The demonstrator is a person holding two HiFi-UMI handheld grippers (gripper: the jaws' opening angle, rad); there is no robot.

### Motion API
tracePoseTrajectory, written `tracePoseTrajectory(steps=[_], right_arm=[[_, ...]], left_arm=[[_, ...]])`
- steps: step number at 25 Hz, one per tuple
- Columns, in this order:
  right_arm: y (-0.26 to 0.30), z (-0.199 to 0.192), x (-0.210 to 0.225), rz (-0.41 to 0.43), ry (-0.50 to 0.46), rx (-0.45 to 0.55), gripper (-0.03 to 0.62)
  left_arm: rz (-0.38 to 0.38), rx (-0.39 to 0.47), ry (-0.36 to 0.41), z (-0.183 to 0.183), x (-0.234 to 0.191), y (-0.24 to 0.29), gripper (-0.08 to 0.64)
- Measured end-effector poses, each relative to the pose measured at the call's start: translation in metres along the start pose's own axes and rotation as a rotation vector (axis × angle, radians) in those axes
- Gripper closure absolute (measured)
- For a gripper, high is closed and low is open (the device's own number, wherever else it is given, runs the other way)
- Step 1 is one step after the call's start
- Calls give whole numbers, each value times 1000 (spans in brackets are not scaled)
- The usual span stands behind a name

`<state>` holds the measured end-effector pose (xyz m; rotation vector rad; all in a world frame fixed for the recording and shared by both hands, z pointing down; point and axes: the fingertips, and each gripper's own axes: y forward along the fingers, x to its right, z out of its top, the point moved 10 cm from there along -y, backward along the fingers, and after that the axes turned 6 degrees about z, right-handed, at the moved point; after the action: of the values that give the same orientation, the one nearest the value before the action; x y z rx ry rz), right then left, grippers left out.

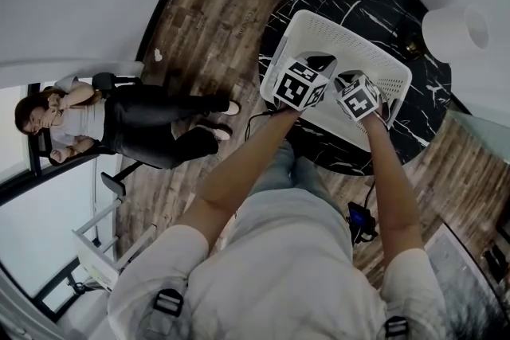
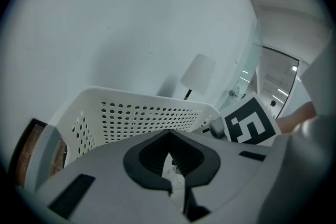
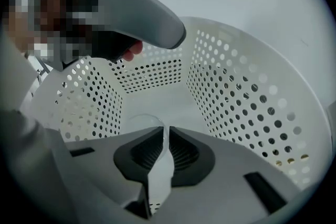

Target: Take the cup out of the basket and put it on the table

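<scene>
Both forearms stretch forward, side by side, over the white basket (image 1: 355,36) on the black table (image 1: 374,0). The right gripper (image 3: 164,132) points down into the basket, and its jaws pinch the wall of the clear cup (image 3: 139,123), which is low inside the basket. The left gripper (image 2: 169,138) is tilted higher, toward the far rim; its jaws are almost together and hold nothing.

Both arms stretched forward, side by side — left tool (image 2: 170,152) nearly closed, right tool (image 3: 164,136) pinching the cup (image 3: 137,122).
</scene>
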<state>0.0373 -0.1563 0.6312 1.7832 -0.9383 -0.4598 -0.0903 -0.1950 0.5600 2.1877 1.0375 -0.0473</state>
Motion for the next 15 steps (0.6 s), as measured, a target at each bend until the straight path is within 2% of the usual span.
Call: tracePoseTrajectory(steps=[8, 15], right_arm=[[-4, -1, -3, -18, -16, -1, 559], [-28, 1, -9, -34, -7, 54, 561]], left_arm=[[0, 5, -5, -1, 2, -7, 555], [-2, 12, -9, -1, 10, -14, 555]])
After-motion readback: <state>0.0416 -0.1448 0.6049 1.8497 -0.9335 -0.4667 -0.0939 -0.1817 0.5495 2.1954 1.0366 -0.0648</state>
